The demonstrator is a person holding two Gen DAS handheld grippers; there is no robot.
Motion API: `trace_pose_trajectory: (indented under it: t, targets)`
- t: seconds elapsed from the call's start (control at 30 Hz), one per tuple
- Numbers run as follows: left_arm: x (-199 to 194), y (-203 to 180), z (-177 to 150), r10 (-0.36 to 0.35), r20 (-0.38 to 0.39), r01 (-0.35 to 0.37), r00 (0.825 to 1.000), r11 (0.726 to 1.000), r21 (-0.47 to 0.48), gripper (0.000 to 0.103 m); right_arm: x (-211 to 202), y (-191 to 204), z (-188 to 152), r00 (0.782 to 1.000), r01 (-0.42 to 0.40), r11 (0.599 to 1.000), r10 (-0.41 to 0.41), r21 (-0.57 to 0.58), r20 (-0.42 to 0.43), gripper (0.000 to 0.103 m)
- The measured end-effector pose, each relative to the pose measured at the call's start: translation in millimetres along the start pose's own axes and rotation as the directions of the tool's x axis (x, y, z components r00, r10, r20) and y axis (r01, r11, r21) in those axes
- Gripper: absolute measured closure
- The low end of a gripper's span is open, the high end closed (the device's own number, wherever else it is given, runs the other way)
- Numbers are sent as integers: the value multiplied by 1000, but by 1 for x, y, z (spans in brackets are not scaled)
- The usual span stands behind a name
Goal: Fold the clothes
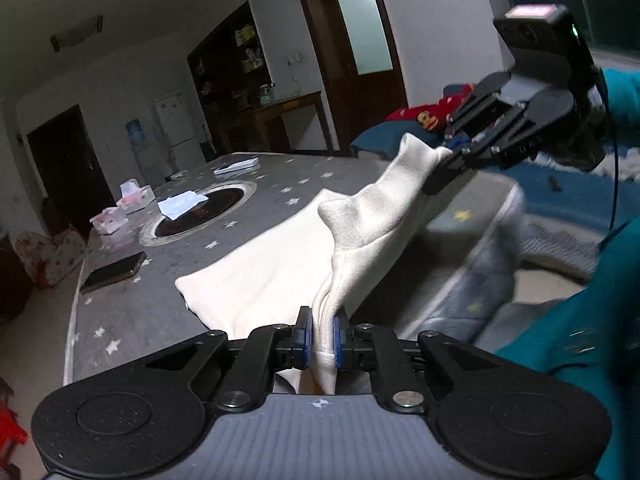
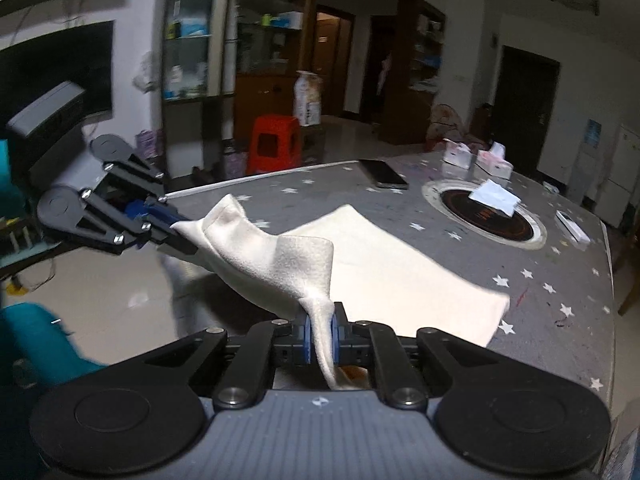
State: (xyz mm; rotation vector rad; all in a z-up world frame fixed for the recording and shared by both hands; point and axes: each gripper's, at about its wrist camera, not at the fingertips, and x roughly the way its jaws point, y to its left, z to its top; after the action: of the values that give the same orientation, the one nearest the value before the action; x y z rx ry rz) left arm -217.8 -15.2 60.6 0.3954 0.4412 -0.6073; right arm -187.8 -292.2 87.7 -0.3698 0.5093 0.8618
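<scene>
A cream-white garment (image 1: 280, 264) lies partly on the grey star-print table (image 1: 168, 272), its near edge lifted off the surface. My left gripper (image 1: 322, 336) is shut on one corner of that edge. The right gripper (image 1: 448, 160), seen across in the left wrist view, pinches the other corner. In the right wrist view the garment (image 2: 380, 264) stretches from my right gripper (image 2: 320, 336), shut on it, to the left gripper (image 2: 176, 228) at the left. The cloth sags in a fold between the two.
On the table (image 2: 540, 300) sit a round inset hotplate (image 2: 486, 216) with a white paper (image 2: 496, 196) on it, a dark phone (image 2: 384, 179), two tissue boxes (image 2: 476, 158) and a white remote (image 2: 572, 226). A red stool (image 2: 274, 144) stands beyond the table. A teal sleeve (image 1: 580, 340) is at right.
</scene>
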Motion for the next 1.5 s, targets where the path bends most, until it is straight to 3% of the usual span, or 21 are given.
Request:
trace_pose_trajectory:
  t: [0.23, 0.5, 0.73, 0.83, 0.97, 1.2, 1.27, 1.37, 1.5]
  targets:
    - [1, 15, 17, 40, 44, -40, 998, 999, -8, 92, -10, -1, 16, 1000, 2, 1000, -2, -19, 5, 95]
    - [60, 63, 43, 45, 43, -43, 998, 998, -40, 92, 26, -51, 31, 998, 61, 997, -61, 49, 5, 96]
    - [141, 97, 58, 62, -51, -65, 997, 996, -59, 91, 81, -109, 34, 992, 124, 986, -119, 114, -45, 96]
    - [174, 108, 53, 82, -108, -93, 991, 991, -100, 84, 114, -132, 22, 987, 149, 972, -135, 182, -85, 95]
    - [202, 127, 43, 111, -167, -142, 980, 972, -187, 83, 143, -149, 5, 981, 177, 951, -151, 254, -120, 86]
    - [195, 145, 32, 206, -198, -252, 958, 937, -243, 79, 138, -155, -7, 970, 238, 925, -215, 295, -109, 81]
    - [184, 141, 29, 205, -196, -253, 959, 932, -261, 81, 129, -151, -3, 969, 247, 921, -231, 300, -90, 81]
    - [165, 132, 25, 183, -188, -233, 965, 927, -294, 81, 114, -135, 3, 980, 201, 928, -195, 314, -48, 81]
    - [140, 119, 19, 154, -175, -206, 972, 919, -336, 80, 105, -104, 4, 993, 118, 955, -118, 272, -18, 72]
